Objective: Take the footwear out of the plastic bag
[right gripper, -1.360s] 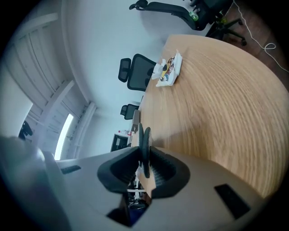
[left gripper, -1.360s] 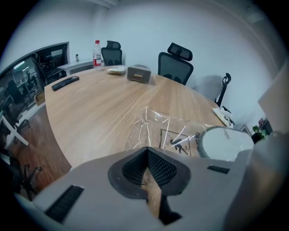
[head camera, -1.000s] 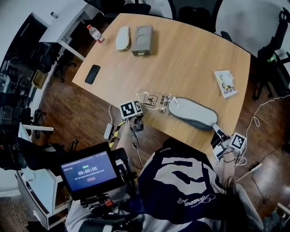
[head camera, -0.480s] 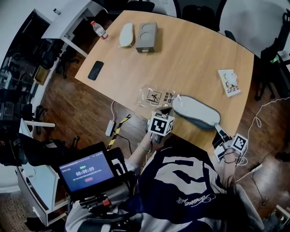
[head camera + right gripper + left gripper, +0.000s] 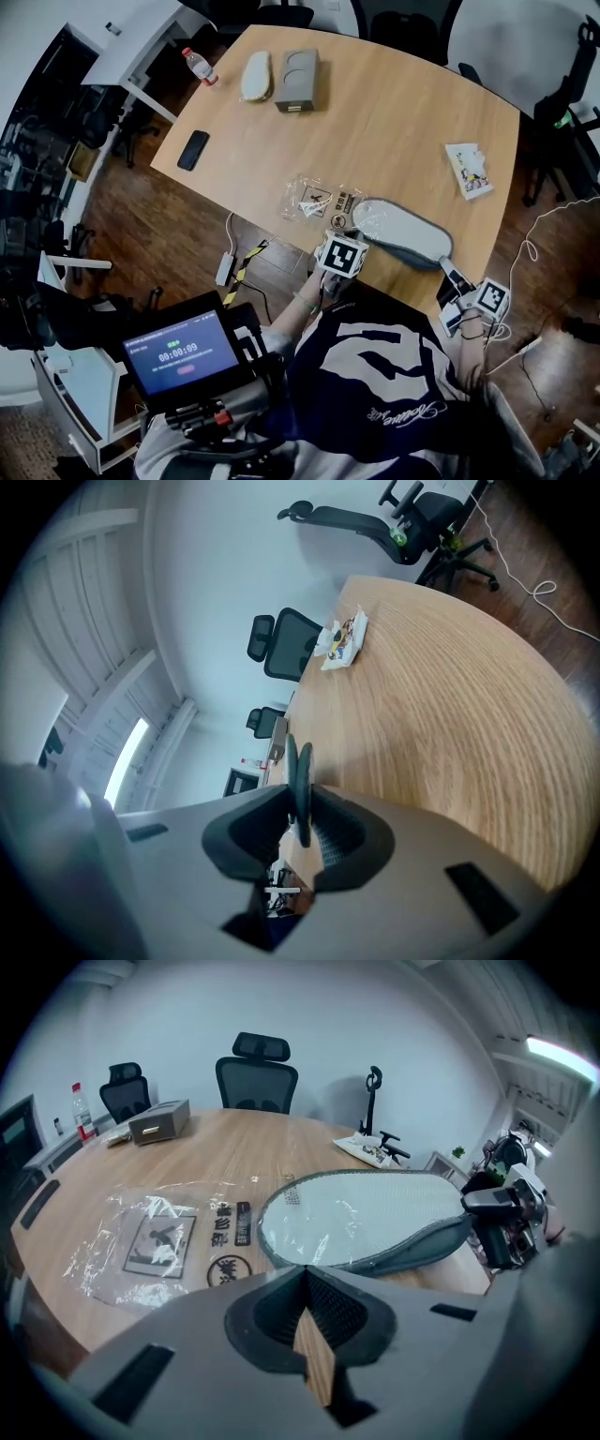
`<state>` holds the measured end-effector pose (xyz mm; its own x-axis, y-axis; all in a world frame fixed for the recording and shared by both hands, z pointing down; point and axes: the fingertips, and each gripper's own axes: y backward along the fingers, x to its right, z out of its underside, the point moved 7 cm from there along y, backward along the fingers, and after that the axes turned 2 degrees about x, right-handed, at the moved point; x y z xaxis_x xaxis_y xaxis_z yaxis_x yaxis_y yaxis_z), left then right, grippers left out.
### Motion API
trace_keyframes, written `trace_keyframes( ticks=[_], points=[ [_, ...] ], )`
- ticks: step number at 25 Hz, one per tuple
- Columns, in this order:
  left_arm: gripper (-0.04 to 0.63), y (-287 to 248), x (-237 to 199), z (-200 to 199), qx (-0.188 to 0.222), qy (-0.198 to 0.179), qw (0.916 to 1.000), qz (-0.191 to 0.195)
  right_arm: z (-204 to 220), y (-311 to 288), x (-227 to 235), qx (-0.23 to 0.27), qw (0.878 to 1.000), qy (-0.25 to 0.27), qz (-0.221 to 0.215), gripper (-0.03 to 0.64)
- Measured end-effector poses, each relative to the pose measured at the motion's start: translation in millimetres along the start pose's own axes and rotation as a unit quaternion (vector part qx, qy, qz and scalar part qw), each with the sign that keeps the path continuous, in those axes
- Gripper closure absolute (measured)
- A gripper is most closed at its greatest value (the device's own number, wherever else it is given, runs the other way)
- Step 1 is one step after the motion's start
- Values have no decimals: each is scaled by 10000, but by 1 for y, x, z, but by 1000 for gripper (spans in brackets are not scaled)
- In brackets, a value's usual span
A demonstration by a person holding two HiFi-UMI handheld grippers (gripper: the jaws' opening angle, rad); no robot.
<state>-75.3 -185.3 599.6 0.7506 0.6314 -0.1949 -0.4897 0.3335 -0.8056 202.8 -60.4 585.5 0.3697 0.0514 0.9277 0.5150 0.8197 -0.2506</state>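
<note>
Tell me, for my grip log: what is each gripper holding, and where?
The right gripper pinches the grey slipper by the rim at its end nearest the person. The left gripper holds nothing.

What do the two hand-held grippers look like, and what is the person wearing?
Both the left gripper and the right gripper have pale grey plastic jaws with black ribbed pads. Each carries a white cube printed with black square markers. The person wears a dark top with large white lettering.
</note>
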Motion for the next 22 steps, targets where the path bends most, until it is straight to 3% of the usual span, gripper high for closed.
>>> trace_keyframes(
  ticks=[3,5,11,17,22],
  points=[
    [594,-2,-8,10,-249,16,9995,-170,-3,7,-3,83,10000,50,19,543],
    [594,0,-15,8,-156,17,9996,-249,-3,12,-8,120,9999,105,20,543],
    [594,-2,-24,10,41,829,9965,-50,4,28,-14,406,9991,135,41,543],
    [594,-5,-25,10,77,858,9963,-57,10,60,-17,792,9966,167,176,543],
    [594,1,-23,10,193,959,9945,-372,8,77,-27,953,9949,302,107,545]
  ],
)
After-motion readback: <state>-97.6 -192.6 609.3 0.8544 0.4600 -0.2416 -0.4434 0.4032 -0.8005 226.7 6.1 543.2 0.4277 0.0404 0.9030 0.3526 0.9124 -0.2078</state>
